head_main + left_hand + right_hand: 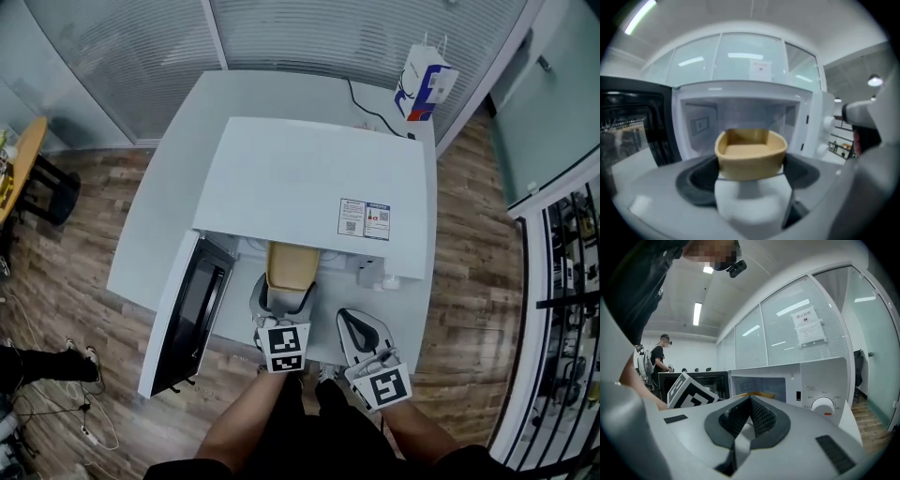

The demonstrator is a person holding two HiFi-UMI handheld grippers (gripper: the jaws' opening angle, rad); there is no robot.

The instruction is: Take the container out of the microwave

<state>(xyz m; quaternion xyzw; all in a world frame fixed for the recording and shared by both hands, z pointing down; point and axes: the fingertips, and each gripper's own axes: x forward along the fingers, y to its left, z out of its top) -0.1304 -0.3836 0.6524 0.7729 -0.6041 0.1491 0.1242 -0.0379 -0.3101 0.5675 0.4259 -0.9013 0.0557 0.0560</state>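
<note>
The tan square container [289, 266] hangs at the mouth of the white microwave [309, 178], just under its front edge. My left gripper [285, 292] is shut on it, one jaw on each side. In the left gripper view the container [750, 154] fills the gap of my left gripper [751, 174], with the lit oven cavity [740, 112] behind it. The microwave door [192, 309] stands swung open to the left. My right gripper [359, 330] hovers to the right of the left one, shut with nothing in it; its jaws meet in the right gripper view [751, 401].
The microwave stands on a white table [159, 225] whose front edge is by my legs. A blue and white bag [427, 80] and a black cable [370, 111] lie behind the oven. Its control knob [822, 405] is at the right. A person [658, 355] stands far off.
</note>
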